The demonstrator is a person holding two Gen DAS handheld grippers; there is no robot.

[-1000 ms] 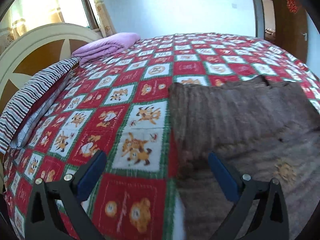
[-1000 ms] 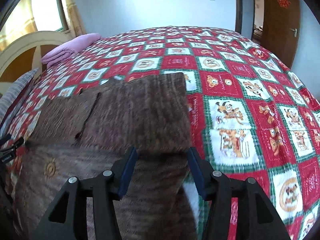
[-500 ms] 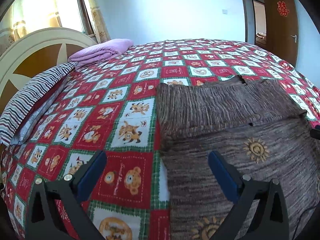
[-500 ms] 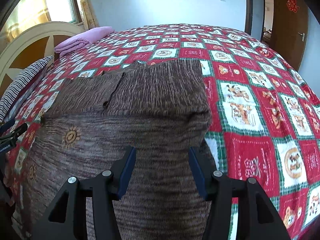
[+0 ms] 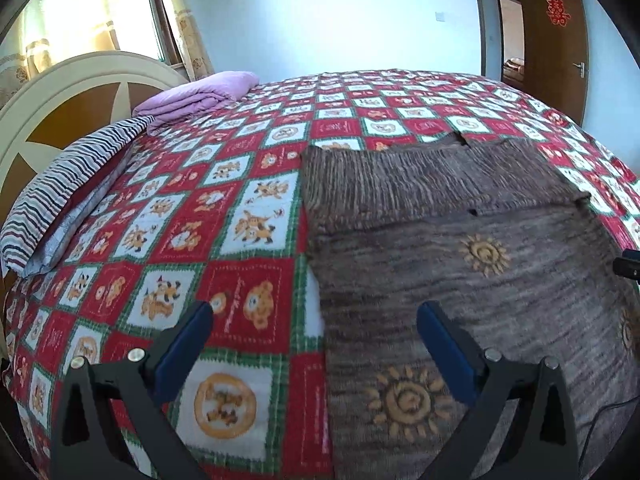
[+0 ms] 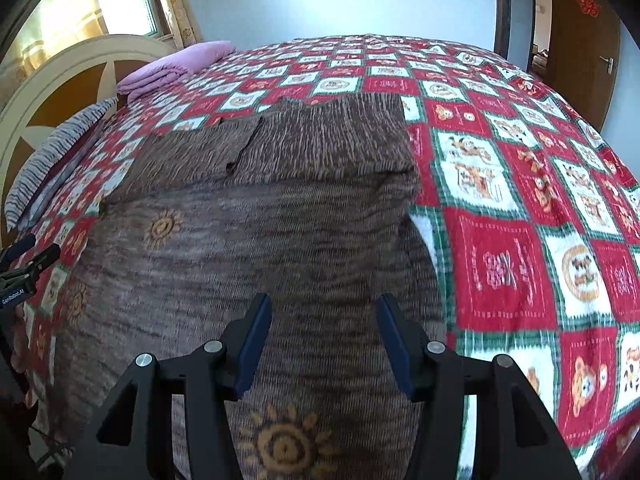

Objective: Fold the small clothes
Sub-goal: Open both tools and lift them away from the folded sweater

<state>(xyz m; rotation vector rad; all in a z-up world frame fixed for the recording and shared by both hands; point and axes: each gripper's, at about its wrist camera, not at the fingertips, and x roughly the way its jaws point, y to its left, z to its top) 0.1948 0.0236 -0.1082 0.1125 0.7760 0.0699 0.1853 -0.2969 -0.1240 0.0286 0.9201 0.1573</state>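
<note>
Both claws had drawn back toward the near edge of the bed since the earlier frames, so that more of the brown garment came into view ahead of them. Left claw (image 5: 314,322): jaws spread wide and released, nothing between the blue pads (image 5: 184,344); it hung above the left edge of the garment, one finger over the bedspread and the other over the cloth. Right claw (image 6: 324,328): jaws parted about halfway, unchanged in width, empty, poised above the near right part of the garment without pressing on it.

Brown knitted garment (image 6: 280,216), patterned with orange suns (image 5: 484,254): it lay flat on the bed, its far part folded over into a darker ribbed band (image 5: 420,176) whose top edge showed a small notch. In the right wrist view the left claw (image 6: 24,256) appeared at the garment's left margin.

Bedspread (image 5: 240,216): red, white and green squares with cartoon figures, covering the whole bed. Beyond it, a folded lilac blanket (image 5: 196,94) and a striped pillow (image 5: 68,176) lay against the cream and brown headboard (image 5: 60,92). A curtained window (image 5: 100,12) stood behind the headboard, and a brown door (image 5: 556,40) with a red paper ornament stood at the far right.
</note>
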